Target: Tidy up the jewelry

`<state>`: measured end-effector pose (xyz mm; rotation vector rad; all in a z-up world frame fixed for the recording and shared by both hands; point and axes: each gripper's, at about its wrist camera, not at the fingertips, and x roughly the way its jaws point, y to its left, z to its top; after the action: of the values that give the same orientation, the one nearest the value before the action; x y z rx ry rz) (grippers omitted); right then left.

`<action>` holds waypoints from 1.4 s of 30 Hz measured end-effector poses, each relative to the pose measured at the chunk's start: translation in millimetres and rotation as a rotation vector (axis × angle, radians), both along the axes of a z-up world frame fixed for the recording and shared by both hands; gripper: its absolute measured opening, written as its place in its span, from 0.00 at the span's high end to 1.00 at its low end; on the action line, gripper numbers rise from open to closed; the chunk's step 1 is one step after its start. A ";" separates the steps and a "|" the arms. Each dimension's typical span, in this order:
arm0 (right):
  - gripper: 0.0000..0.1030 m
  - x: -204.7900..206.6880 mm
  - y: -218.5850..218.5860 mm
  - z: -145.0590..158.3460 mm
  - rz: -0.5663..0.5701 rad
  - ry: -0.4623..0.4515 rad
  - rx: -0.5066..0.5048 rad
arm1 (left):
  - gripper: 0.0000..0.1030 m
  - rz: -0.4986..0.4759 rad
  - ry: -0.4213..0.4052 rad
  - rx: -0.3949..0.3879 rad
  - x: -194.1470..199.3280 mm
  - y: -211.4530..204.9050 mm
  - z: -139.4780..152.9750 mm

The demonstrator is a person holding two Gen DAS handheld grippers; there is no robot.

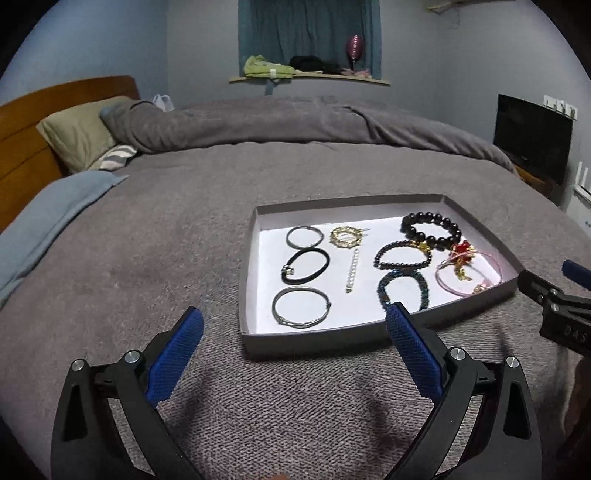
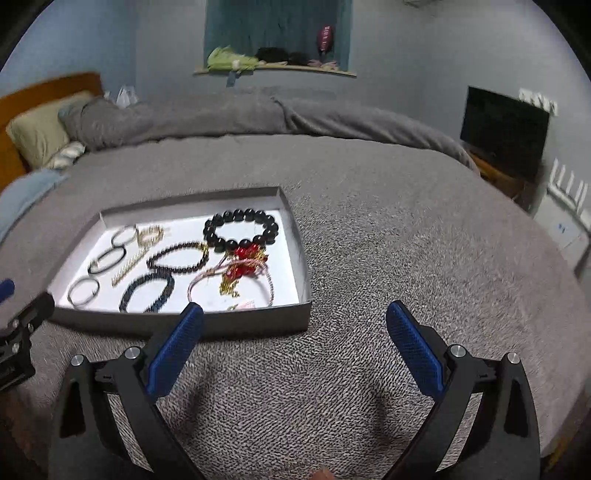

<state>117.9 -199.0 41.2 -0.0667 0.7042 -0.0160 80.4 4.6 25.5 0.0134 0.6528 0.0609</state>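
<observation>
On bed (image 1: pixel 147 258): jewelry-filled tray (image 1: pixel 247 280), left gripper (image 1: pixel 295 325) and right gripper (image 2: pixel 295 317) spread wide

We face wide bed (image 1: pixel 184 221) under grey knit blanket, rumpled grey duvet (image 1: pixel 295 122) bunched along far side. Wooden headboard (image 1: pixel 22 147) at left, olive pillow (image 1: pixel 77 133) and striped pillow (image 1: pixel 118 155) against it — pale blue sheet (image 1: pixel 48 214) nearer. Walls blue-grey, light dim. Teal curtain (image 1: pixel 310 33) above window ledge (image 1: pixel 310 77) with clothes. Dark screen (image 1: pixel 532 136) at right.
</observation>
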 end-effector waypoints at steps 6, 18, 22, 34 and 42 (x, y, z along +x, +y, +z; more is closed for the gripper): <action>0.05 -4.1 8.9 0.1 0.032 -0.011 -0.017 | 0.05 0.018 0.038 0.064 4.5 -2.5 -6.6; 0.05 -6.1 7.5 0.1 0.030 -0.017 0.008 | 0.05 -0.004 0.051 0.039 4.0 -1.6 -6.9; 0.05 -5.8 7.5 -0.2 0.030 -0.015 0.008 | 0.05 -0.008 0.054 0.041 4.6 -3.3 -7.6; 0.05 -5.2 7.2 -0.5 0.032 -0.015 0.010 | 0.05 -0.011 0.057 0.040 4.4 -5.3 -7.8; 0.05 -4.8 6.6 -1.0 0.032 -0.013 0.010 | 0.05 -0.016 0.058 0.043 3.9 -7.2 -8.1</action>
<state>113.0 -192.4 40.2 -0.0679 0.6898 0.0179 84.3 -2.6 17.4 0.0618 0.7095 0.0591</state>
